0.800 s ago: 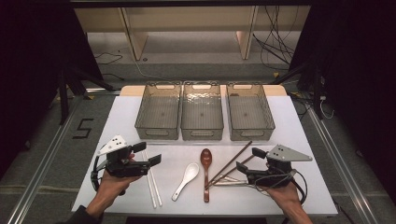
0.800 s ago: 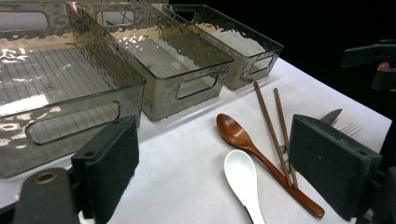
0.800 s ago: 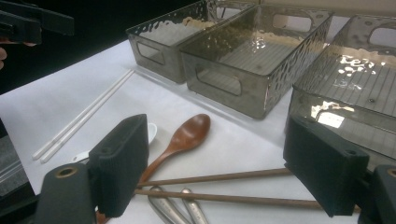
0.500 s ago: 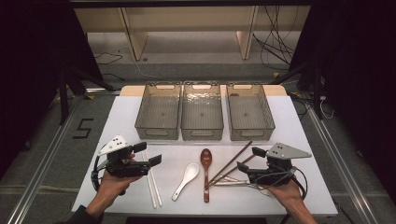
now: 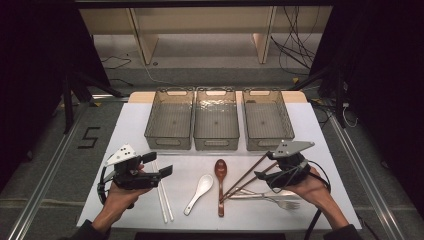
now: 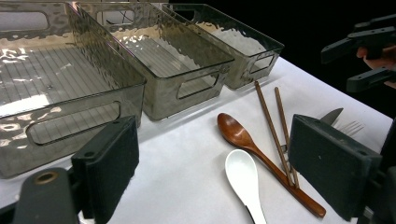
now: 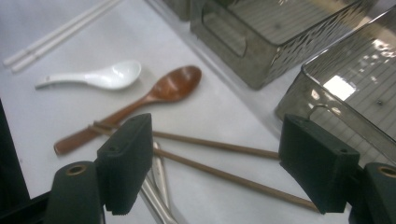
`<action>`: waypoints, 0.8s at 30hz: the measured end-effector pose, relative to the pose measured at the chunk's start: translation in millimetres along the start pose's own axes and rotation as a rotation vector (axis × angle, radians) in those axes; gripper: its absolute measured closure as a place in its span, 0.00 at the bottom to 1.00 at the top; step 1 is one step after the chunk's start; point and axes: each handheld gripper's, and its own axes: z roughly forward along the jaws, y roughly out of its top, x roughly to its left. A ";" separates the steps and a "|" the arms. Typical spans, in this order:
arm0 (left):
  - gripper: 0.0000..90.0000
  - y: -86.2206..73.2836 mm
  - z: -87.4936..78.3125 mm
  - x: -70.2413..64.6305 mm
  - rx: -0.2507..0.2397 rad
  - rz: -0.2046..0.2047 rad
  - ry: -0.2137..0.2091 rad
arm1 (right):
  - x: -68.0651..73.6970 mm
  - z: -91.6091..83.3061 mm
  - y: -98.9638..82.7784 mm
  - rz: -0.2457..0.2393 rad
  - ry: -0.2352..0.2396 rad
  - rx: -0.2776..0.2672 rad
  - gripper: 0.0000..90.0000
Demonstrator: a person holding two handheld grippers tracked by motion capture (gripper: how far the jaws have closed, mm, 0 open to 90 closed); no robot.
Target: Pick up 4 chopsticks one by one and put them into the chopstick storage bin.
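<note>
A: The table [image 5: 320,135] is white; the three bins [image 5: 216,120] are smoky grey and see-through, their walls rippled and their floors ribbed in fine lines.

B: One spoon [image 5: 220,175] is reddish-brown wood, the other spoon [image 5: 200,192] glossy white; one pair of chopsticks [image 5: 245,177] is dark brown, the other chopsticks [image 5: 164,200] white; the fork [image 5: 282,202] is silvery; each gripper has black jaws under a pale grey plate.

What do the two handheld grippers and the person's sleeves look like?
Each gripper, left gripper and right gripper, is black with two flat rectangular black jaws, a grey three-cornered plate on top and a trailing black cable. The person wears dark sleeves.
</note>
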 end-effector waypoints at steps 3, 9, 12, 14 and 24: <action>0.17 0.1 -0.2 0.2 0.000 0.001 0.000 | -4.1 2.6 4.0 -0.025 0.006 0.032 0.32; 0.17 0.3 -0.5 0.3 -0.003 -0.005 0.002 | -17.6 12.3 10.4 -0.079 0.020 0.146 0.33; 0.17 0.3 -0.5 0.5 -0.003 -0.005 0.002 | -19.6 19.3 11.6 -0.106 0.022 0.183 0.35; 0.17 0.3 -0.4 0.5 -0.002 -0.004 0.002 | -20.2 25.1 12.1 -0.124 0.036 0.212 0.36; 0.17 0.5 -1.0 1.1 0.000 0.001 0.002 | -18.1 57.5 13.5 -0.241 0.088 0.369 0.45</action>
